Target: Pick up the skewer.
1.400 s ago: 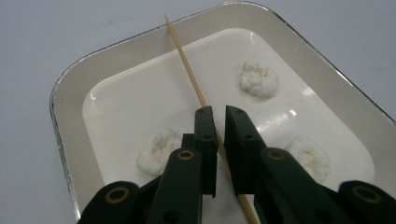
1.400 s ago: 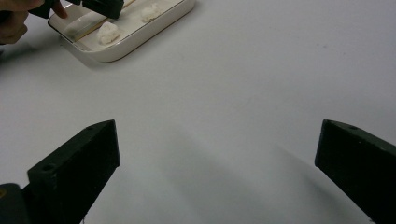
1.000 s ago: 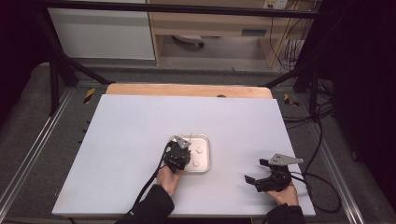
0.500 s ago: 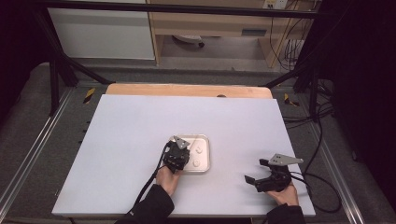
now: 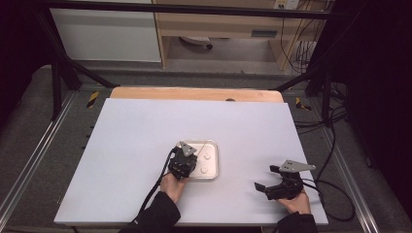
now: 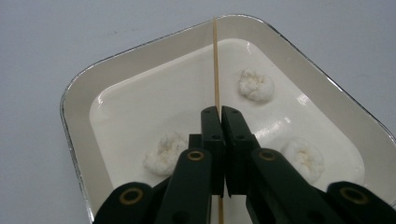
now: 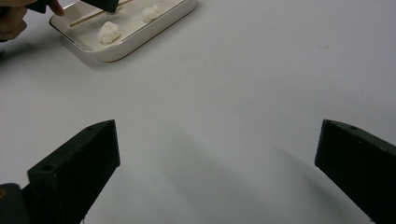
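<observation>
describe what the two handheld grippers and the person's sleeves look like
Both the left gripper and right gripper are black, each topped by a grey three-cornered plate and trailing a black cable. Their fingers are flat black blocks with small screw holes. The sleeves are dark.

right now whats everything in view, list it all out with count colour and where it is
tray: 1, white with a silvery rim, on the board near its front middle
white lumps: 3, white and crumbly, lying apart in the tray
skewer: 1, pale wood, thin, clamped in the left gripper, reaching across the tray
board: 1, pale grey, covers the table top
wooden table edge: 1, tan, shows behind the board
cabinet: 1, white, on the floor behind the table
left gripper: 1, black, over the tray's near left side, jaws shut on the skewer
right gripper: 1, black, at the board's front right, jaws wide apart, holding nothing
</observation>
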